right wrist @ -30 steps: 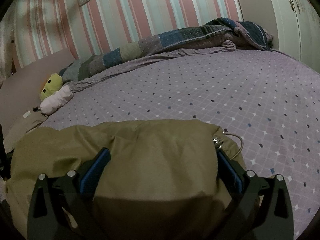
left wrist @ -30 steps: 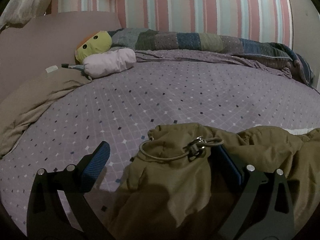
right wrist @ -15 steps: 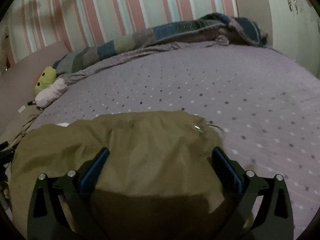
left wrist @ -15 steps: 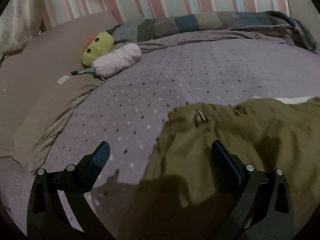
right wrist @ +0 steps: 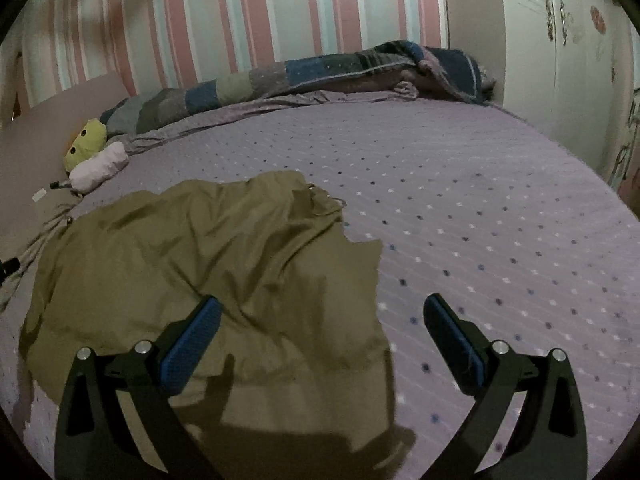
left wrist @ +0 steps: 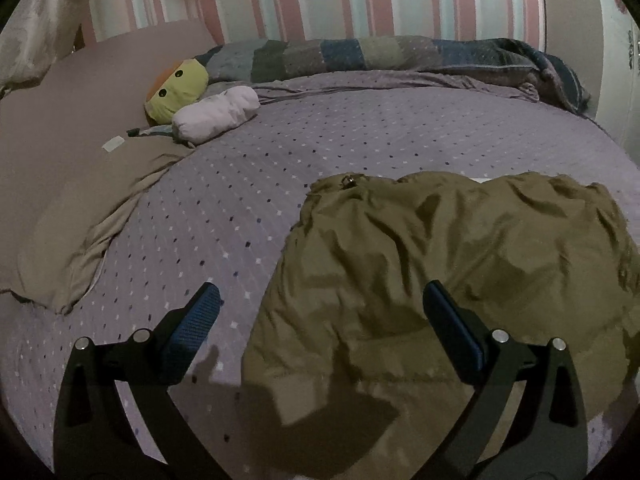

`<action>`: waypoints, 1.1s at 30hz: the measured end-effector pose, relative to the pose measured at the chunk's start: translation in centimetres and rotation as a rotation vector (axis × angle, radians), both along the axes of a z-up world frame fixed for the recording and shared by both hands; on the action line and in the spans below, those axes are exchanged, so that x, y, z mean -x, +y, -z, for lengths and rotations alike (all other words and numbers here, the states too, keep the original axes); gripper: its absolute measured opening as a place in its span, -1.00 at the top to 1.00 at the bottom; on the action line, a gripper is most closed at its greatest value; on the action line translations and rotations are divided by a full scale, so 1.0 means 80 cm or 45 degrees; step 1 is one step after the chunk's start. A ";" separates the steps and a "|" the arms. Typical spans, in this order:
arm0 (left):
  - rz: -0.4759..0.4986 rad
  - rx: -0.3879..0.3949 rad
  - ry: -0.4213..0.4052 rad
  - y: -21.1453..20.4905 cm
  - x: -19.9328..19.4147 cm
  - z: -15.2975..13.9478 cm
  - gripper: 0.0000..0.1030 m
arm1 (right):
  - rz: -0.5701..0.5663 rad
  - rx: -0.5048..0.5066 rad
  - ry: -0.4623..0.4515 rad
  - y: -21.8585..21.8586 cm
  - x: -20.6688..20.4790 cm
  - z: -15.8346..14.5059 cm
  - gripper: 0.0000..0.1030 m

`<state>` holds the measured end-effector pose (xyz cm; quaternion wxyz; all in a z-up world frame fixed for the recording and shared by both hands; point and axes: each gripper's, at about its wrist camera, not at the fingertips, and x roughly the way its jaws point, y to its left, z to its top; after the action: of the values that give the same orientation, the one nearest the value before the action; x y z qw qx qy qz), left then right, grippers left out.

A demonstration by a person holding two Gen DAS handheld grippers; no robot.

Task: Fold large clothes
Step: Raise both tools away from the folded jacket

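Olive garment (left wrist: 460, 264) lies rumpled on the dotted purple bedsheet (left wrist: 320, 152), filling the 3 to 6 o'clock part of the left wrist view and the 7 to 10 o'clock part of the right wrist view. Left gripper (left wrist: 320, 320) hangs above its left edge, jaws spread wide, holding nothing. Right gripper (right wrist: 320, 328) is likewise wide apart and empty over its right edge. A yellow plush toy (left wrist: 178, 90) and a pale rolled cushion (left wrist: 216, 118) sit at 11 o'clock.

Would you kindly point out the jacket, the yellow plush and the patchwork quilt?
jacket (left wrist: 460, 248), left wrist view, middle of the crumpled fabric.
yellow plush (left wrist: 178, 90), left wrist view, its face.
quilt (right wrist: 304, 72), right wrist view, a blue patch.
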<state>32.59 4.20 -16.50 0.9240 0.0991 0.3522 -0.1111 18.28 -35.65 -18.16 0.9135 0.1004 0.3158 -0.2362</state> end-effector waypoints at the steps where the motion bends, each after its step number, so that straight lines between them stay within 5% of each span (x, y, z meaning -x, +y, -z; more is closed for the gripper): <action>1: 0.002 0.004 0.006 0.004 0.003 0.001 -0.94 | 0.004 0.012 0.000 0.003 0.006 -0.004 -0.97; 9: -0.011 0.099 0.160 0.041 0.020 0.014 -0.94 | 0.034 0.097 0.031 0.028 0.044 -0.022 -0.97; 17: -0.067 0.137 0.340 0.103 0.023 0.079 -0.94 | 0.088 0.022 0.085 0.027 0.082 0.001 -0.97; 26: -0.117 0.193 0.447 0.119 -0.001 0.134 -0.94 | 0.107 -0.058 0.093 0.036 0.080 0.020 -0.97; 33: -0.055 0.346 0.529 0.114 -0.017 0.161 -0.94 | 0.071 -0.034 0.133 0.043 0.067 0.025 -0.97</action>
<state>33.97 13.28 -29.34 0.8387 -0.0587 0.5186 -0.1559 12.89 -32.20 -20.14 0.8873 0.1087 0.3633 -0.2624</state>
